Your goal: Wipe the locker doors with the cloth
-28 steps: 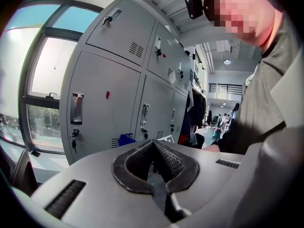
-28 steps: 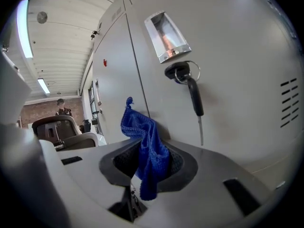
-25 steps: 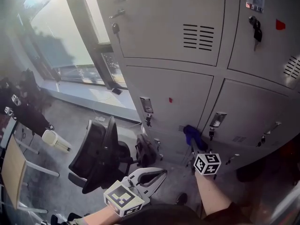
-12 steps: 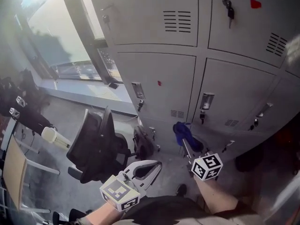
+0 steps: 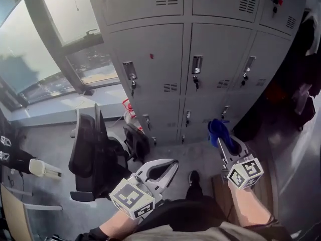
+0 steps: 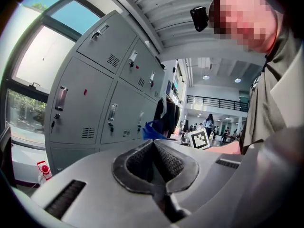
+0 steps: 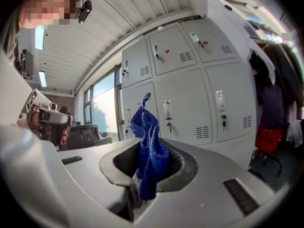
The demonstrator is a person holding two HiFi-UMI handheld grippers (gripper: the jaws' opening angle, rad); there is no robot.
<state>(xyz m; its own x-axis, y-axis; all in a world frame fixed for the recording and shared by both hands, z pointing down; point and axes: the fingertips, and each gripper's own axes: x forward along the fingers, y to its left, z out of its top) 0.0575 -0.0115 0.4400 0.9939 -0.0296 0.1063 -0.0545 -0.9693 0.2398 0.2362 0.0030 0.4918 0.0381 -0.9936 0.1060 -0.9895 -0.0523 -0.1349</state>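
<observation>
In the head view, the grey metal locker doors (image 5: 150,59) fill the top. Both grippers are low in this picture, apart from the doors, with the grey floor (image 5: 200,157) between them.

The right gripper (image 5: 224,143) shows there only a blue bunch at its end. The right gripper view makes it plain that the jaws of the right gripper (image 7: 149,161) are closed on the blue knitted cloth (image 7: 147,144). The cloth stands along the jaws, and its long axis points toward the lockers. One loose corner rises past the tips and does not touch any door.

The left gripper (image 5: 169,164) has its jaws together with nothing between them, and the left gripper view (image 6: 153,148) confirms this.

The black office chair (image 5: 93,149) stands near the left gripper, under the large window (image 5: 30,59). Dark hanging clothes (image 5: 301,59) border the lockers on the right.
</observation>
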